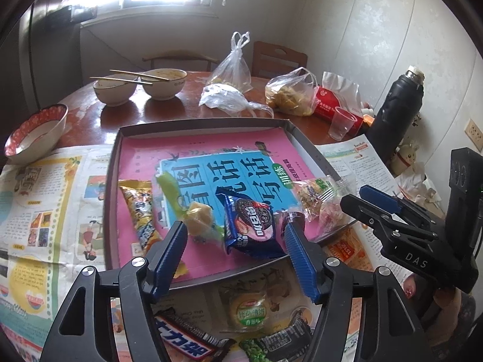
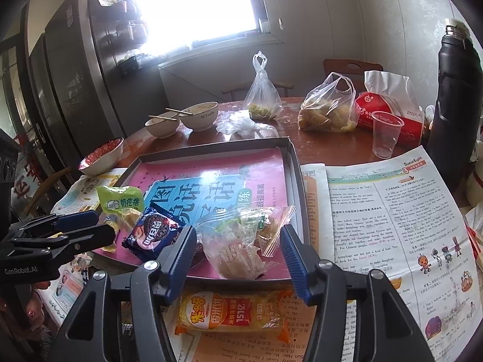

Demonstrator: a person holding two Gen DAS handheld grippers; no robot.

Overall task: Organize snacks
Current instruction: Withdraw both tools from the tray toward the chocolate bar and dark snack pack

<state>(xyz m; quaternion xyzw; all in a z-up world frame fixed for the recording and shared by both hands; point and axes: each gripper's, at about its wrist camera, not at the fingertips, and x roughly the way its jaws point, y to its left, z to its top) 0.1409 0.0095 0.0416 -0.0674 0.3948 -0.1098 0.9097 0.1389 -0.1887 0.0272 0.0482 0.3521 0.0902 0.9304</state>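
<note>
Item: shallow grey tray lined with a pink book, part-filled with snacks.

Your left gripper stands spread and empty around the blue cookie packet, lower centre. Your right gripper is likewise spread around the clear crinkled bag, not pinching it. Both packets lie inside the near rim, presumably just set down. The orange rice-cracker packet waits outside on newspaper; the tray's upper half offers open room.

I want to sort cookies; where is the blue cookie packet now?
In the left wrist view, the blue cookie packet lies in the tray, near its front edge, between the open left gripper's fingers.
</note>
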